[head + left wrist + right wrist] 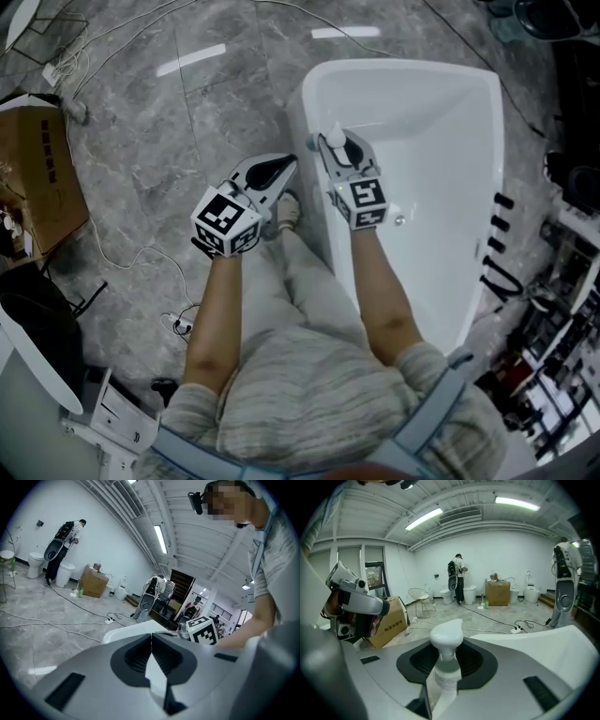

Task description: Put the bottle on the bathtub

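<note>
Right gripper view: bottle [447,674] inside gripper [447,651]

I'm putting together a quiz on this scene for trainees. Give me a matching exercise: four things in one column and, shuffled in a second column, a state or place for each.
Things
1. bottle
2. left hand-held gripper
3. bathtub
4. box

States or places
A. brown, on the floor at the head view's left edge
B. jaws together, nothing between them
C. clamped in the right hand-held gripper
D. white, on the head view's right side

Pairs: 1-C, 2-B, 3-D, 4-A
</note>
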Available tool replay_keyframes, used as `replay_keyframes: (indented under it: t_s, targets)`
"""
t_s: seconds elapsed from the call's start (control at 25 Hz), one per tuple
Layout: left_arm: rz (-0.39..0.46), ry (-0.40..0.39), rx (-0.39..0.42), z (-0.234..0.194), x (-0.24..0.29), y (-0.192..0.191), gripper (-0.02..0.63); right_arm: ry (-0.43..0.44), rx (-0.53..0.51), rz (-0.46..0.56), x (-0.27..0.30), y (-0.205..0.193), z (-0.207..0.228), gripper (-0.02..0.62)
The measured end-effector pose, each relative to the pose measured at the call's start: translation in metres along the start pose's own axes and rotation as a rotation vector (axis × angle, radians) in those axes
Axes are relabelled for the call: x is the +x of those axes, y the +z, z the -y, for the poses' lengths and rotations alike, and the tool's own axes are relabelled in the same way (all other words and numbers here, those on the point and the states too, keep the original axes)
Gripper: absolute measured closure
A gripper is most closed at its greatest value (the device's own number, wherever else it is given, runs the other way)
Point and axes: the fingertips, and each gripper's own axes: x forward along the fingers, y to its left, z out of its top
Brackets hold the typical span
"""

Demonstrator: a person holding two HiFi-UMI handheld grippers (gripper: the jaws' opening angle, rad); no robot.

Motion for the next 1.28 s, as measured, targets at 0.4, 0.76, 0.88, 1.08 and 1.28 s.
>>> replay_keyframes:
  t_s: [0.4,0.76,0.88,1.08,1.28]
  targets:
    - [-0.012,-0.005,-0.019,-0.001,0.004,-0.016,0.603,0.001,-0.169,0.002,-0.004,-0.016,-0.018,0.482]
    - [-0.008,0.0,-0.026,-0.001,0.0,-0.021,0.603,-0.016,-0.195,-0.01,-0.003,-0.016,-0.014,0.482]
    - [-0.005,0.002,-0.027,-0.002,-0.002,-0.021,0.603,-0.015,-0.199,-0.009,-0.003,-0.015,-0.016,0.482]
    - [0.003,0.004,-0.03,-0.003,-0.003,-0.019,0.603,-0.014,-0.184,-0.009,-0.003,-0.015,-0.013,0.482]
    - [0.003,0.009,-0.027,-0.005,-0.002,-0.018,0.603,-0.005,-0.177,-0.007,-0.004,-0.015,-0.014,0.48]
